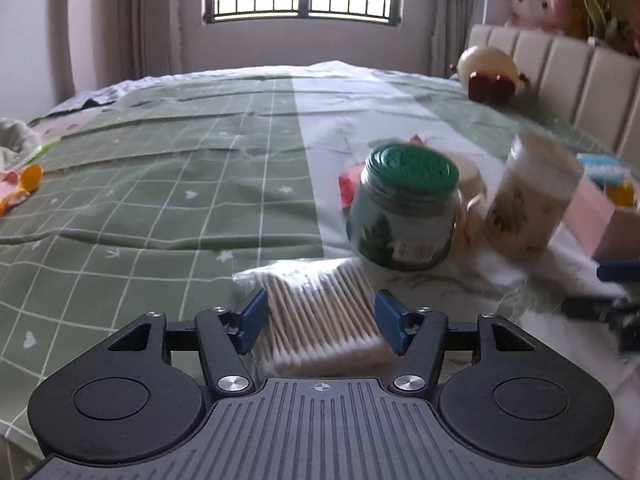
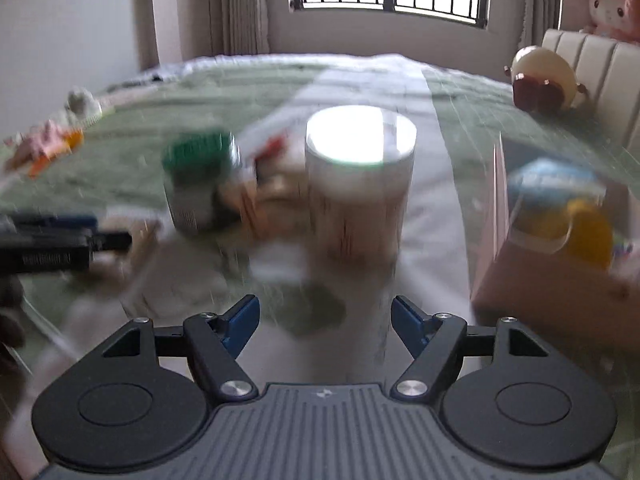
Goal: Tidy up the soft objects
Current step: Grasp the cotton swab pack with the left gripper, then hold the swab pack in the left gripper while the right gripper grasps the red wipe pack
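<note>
A clear bag of cotton swabs (image 1: 320, 316) lies on the bed between the open blue fingers of my left gripper (image 1: 322, 322); I cannot tell if the pads touch it. Behind it stand a green-lidded jar (image 1: 404, 216) and a clear round container (image 1: 532, 200). In the blurred right wrist view my right gripper (image 2: 325, 326) is open and empty, just short of the clear round container (image 2: 360, 184). The green-lidded jar (image 2: 200, 180) is to its left. A pink box (image 2: 552, 264) holding soft items stands at the right.
The bed has a green grid sheet (image 1: 160, 184). A round plush (image 1: 488, 74) lies by the padded headboard (image 1: 580, 88), a pink plush (image 1: 536, 2) above it. Small toys (image 1: 20, 184) lie at the left edge. The left gripper shows at the right view's left edge (image 2: 52, 240).
</note>
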`<act>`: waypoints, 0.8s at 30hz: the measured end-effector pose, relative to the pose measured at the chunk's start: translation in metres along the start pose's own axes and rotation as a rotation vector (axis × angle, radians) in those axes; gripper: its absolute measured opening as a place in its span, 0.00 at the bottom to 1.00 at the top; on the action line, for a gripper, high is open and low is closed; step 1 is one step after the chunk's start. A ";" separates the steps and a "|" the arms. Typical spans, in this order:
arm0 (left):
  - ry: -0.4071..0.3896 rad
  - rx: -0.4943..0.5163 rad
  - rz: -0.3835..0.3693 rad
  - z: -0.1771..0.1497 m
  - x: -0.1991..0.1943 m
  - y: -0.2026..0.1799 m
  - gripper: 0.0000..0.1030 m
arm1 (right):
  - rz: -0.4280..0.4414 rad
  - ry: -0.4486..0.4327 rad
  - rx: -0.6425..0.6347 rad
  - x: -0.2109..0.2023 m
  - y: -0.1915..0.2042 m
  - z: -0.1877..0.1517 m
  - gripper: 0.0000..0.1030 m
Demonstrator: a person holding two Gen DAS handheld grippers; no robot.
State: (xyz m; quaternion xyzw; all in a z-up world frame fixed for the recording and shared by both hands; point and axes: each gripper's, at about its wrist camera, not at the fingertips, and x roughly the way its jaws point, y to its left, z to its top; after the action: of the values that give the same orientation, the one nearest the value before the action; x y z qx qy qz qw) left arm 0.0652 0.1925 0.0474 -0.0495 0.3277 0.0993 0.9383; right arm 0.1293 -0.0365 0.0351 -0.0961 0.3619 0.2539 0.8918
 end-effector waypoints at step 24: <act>0.014 -0.038 0.019 -0.009 0.026 0.004 0.84 | 0.027 -0.031 0.046 0.012 -0.006 -0.019 0.97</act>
State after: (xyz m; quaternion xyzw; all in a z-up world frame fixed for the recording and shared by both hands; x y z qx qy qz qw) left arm 0.0786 0.1995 0.0241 -0.0649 0.3326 0.1139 0.9339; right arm 0.1283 -0.0444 0.0128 -0.0669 0.3552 0.2590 0.8957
